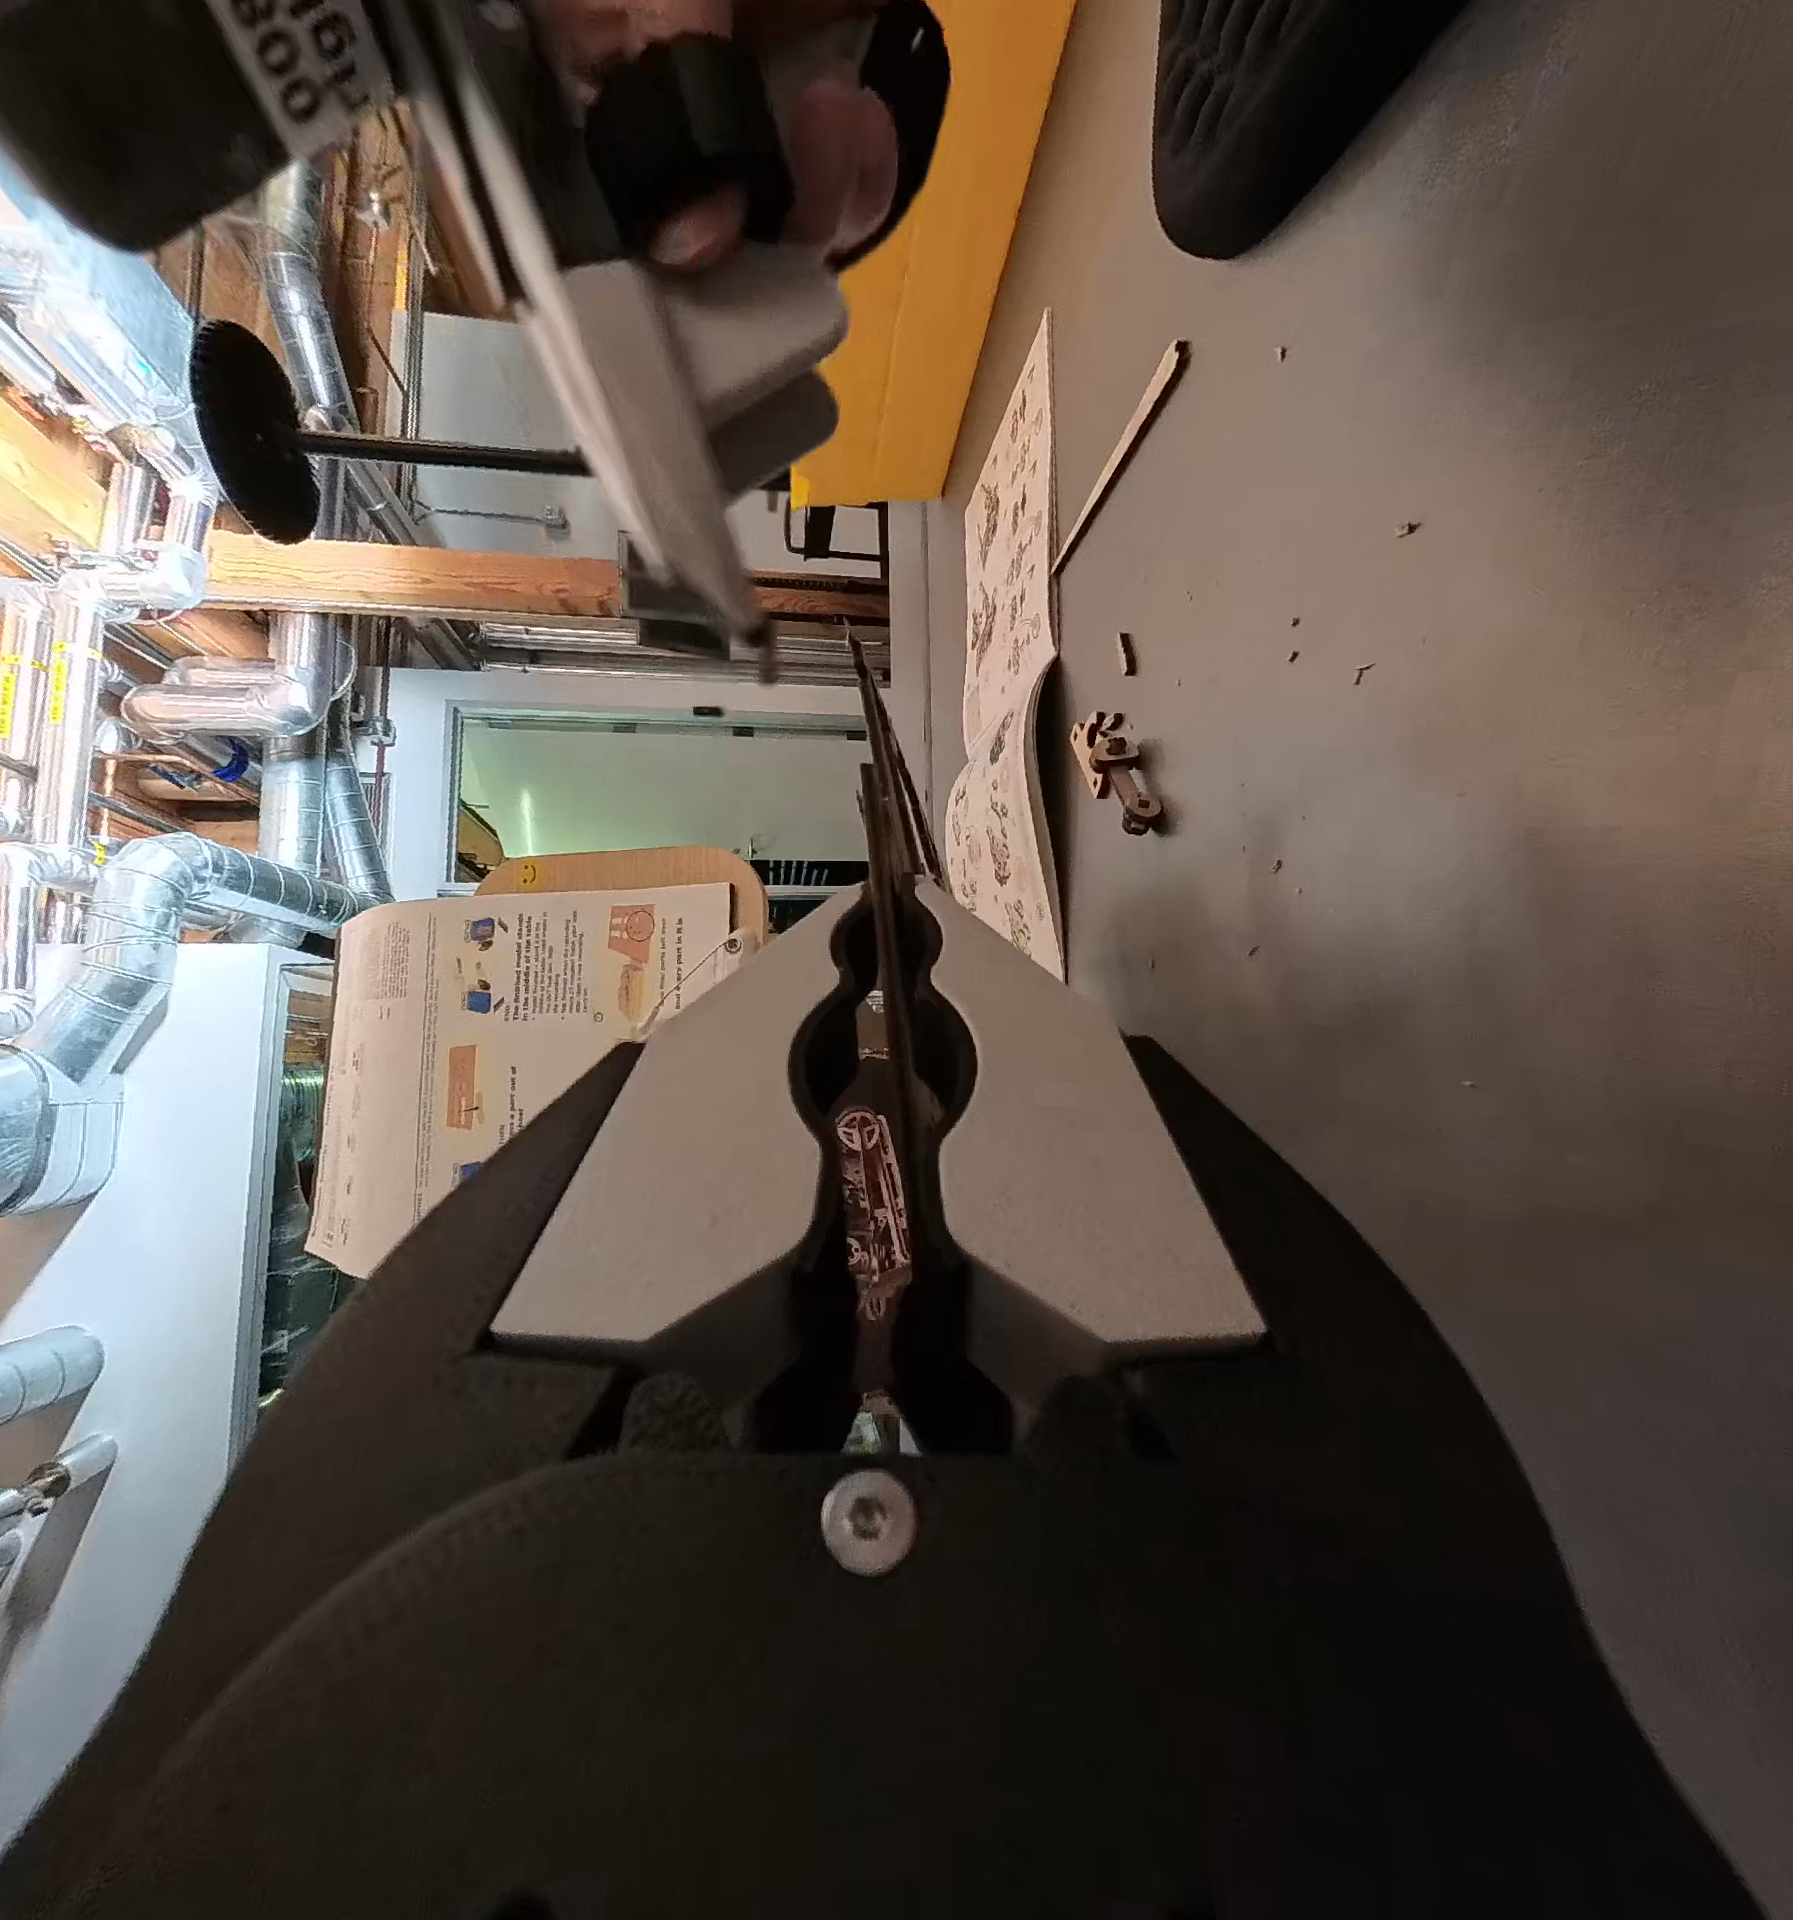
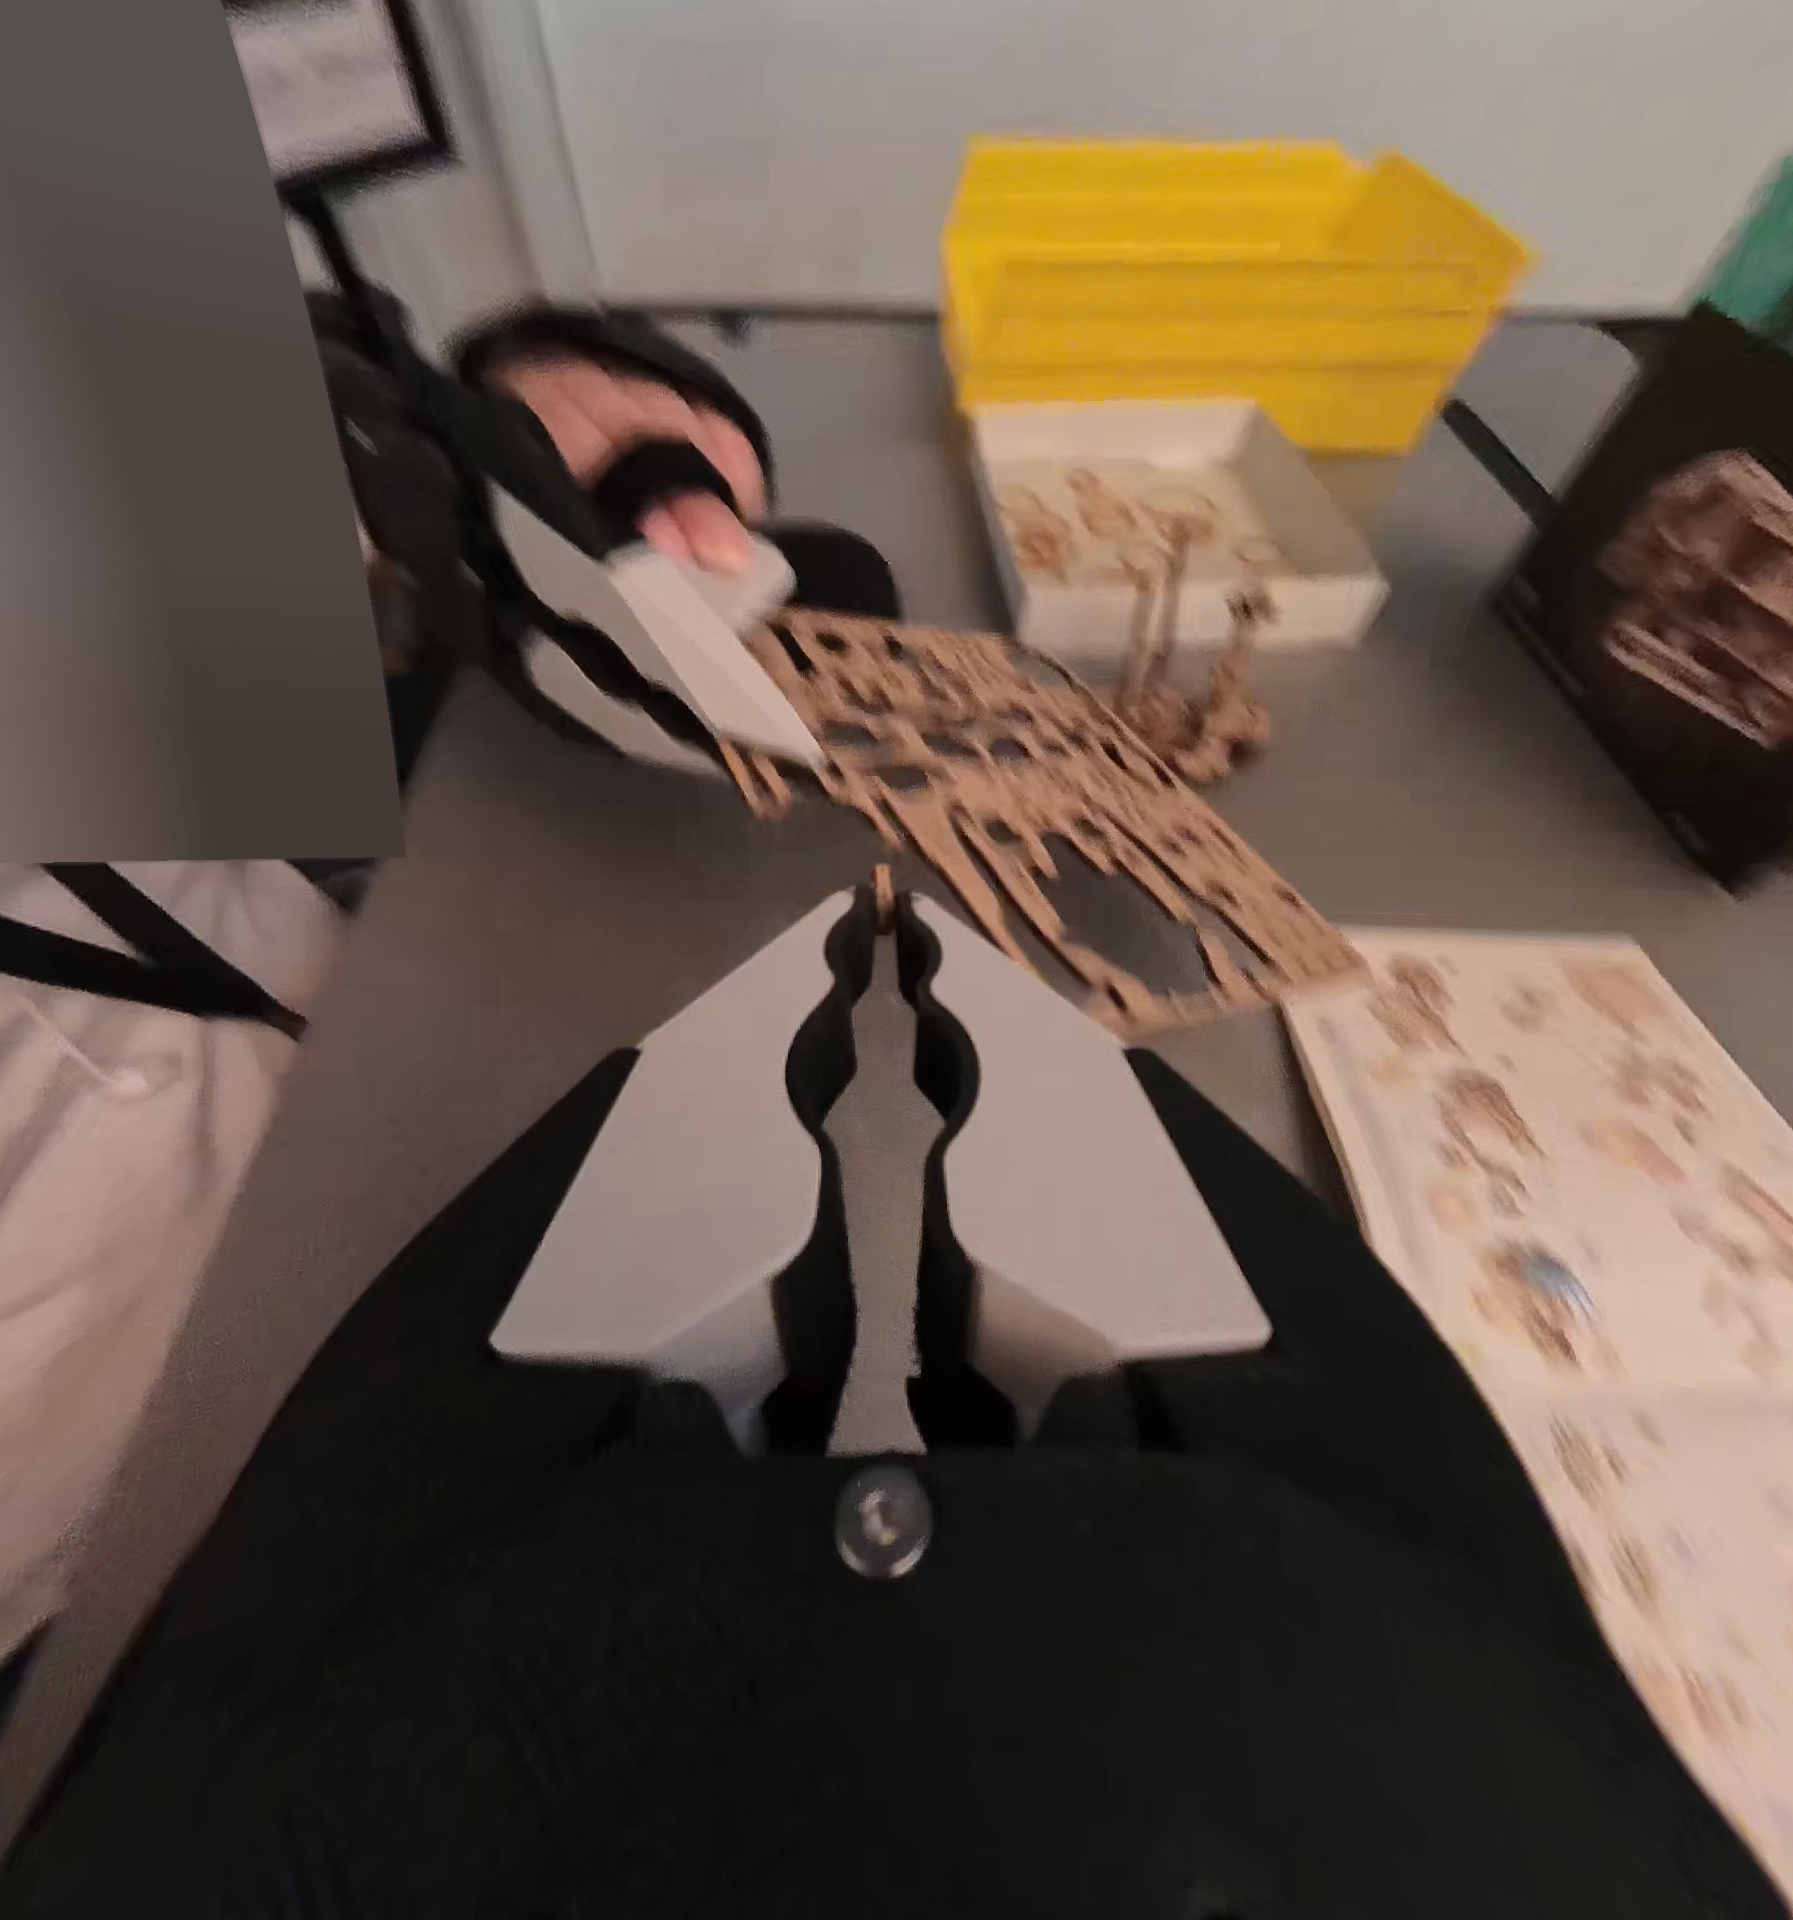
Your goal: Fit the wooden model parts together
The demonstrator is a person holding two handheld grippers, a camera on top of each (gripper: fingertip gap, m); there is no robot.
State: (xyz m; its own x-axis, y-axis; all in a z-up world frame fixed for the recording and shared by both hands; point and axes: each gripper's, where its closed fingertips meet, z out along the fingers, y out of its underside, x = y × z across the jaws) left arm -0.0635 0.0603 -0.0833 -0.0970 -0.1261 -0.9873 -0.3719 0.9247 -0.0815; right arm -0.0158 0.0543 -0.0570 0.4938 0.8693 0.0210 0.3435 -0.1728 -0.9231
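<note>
My left fingers (image 2: pixel 767 727) clamp the cut-out wooden sheet (image 2: pixel 1027 821) above the counter (image 2: pixel 559 935); my right fingers (image 2: pixel 881 914) pinch a small wooden piece (image 2: pixel 883 885).

a workshop: silver ducts (image 1: pixel 144 904) and timber beams (image 1: pixel 404 577) overhead, yellow bins (image 2: pixel 1214 281) on a grey worktable (image 1: pixel 1494 935).

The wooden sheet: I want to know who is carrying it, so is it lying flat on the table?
No, the wooden sheet is held in the air by the left gripper, above the table.
</note>
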